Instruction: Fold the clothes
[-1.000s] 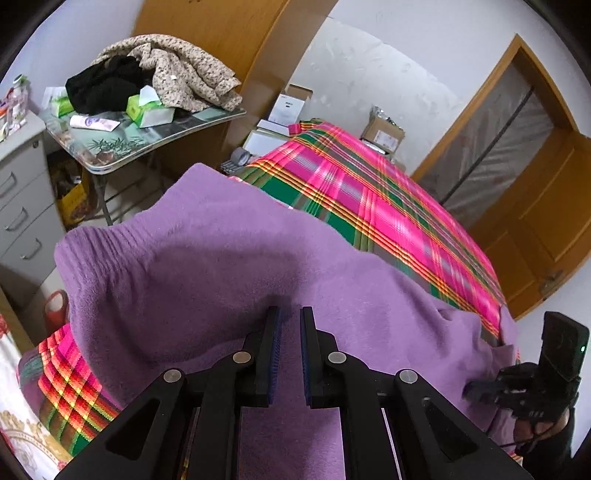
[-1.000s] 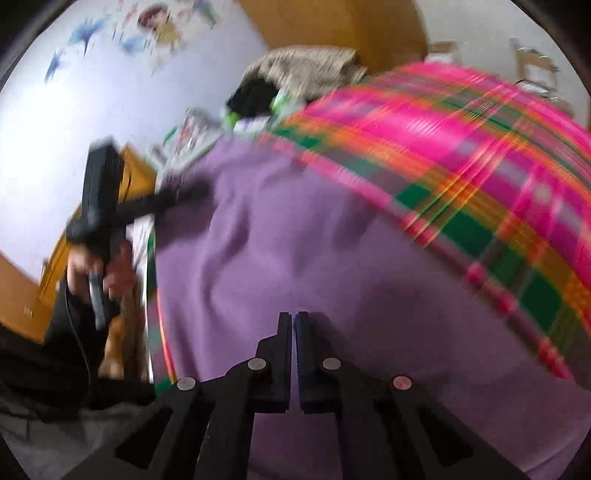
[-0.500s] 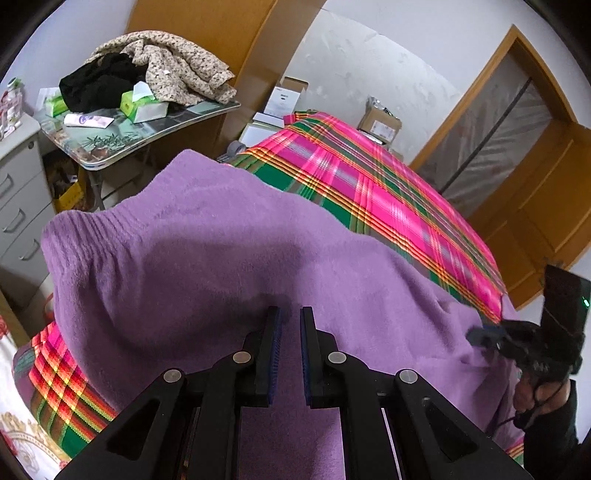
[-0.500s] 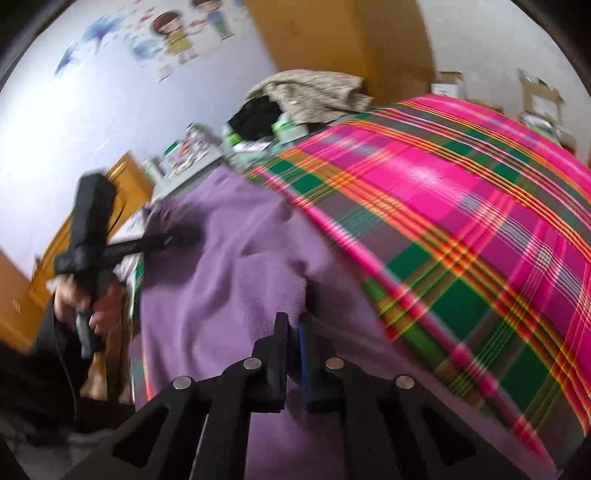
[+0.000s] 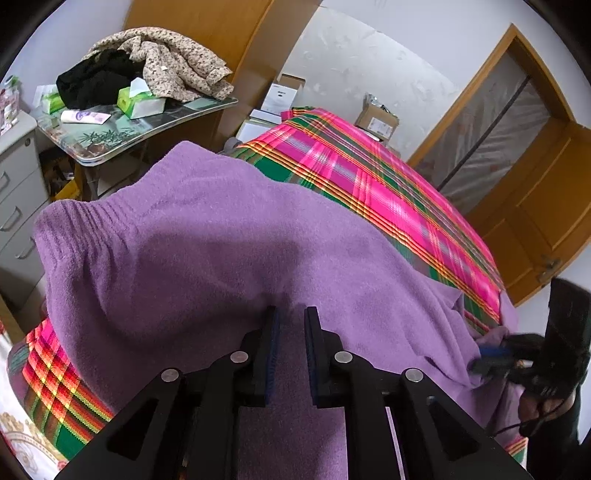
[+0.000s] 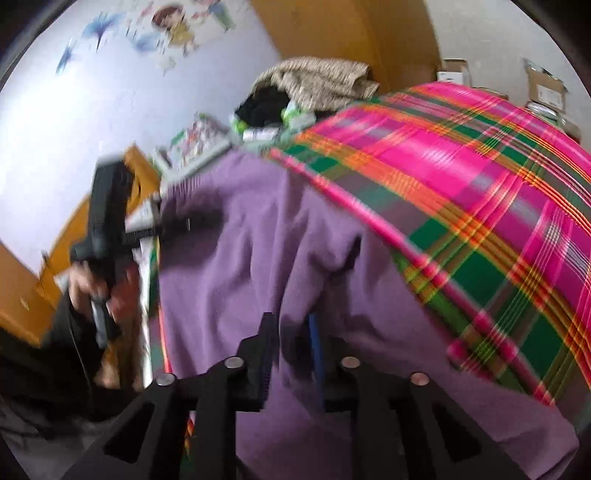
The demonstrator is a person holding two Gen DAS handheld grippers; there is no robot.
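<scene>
Left wrist view shows your left gripper (image 5: 290, 314) over the purple sweater (image 5: 207, 240), which lies spread across the plaid bedspread (image 5: 388, 192). Its jaws have just been opening and now stand a little apart with fabric between them, the pads no longer pinching it. Your right gripper (image 6: 291, 325) has likewise just been opening, its fingers parted over the sweater's near edge, though blur hides whether any cloth touches them.

Right wrist view is motion-blurred throughout: wall stickers (image 6: 173, 29) at upper left unreadable. The purple garment (image 5: 221, 251) runs past the lower edge, covering the bed (image 5: 369, 177) beneath.
</scene>
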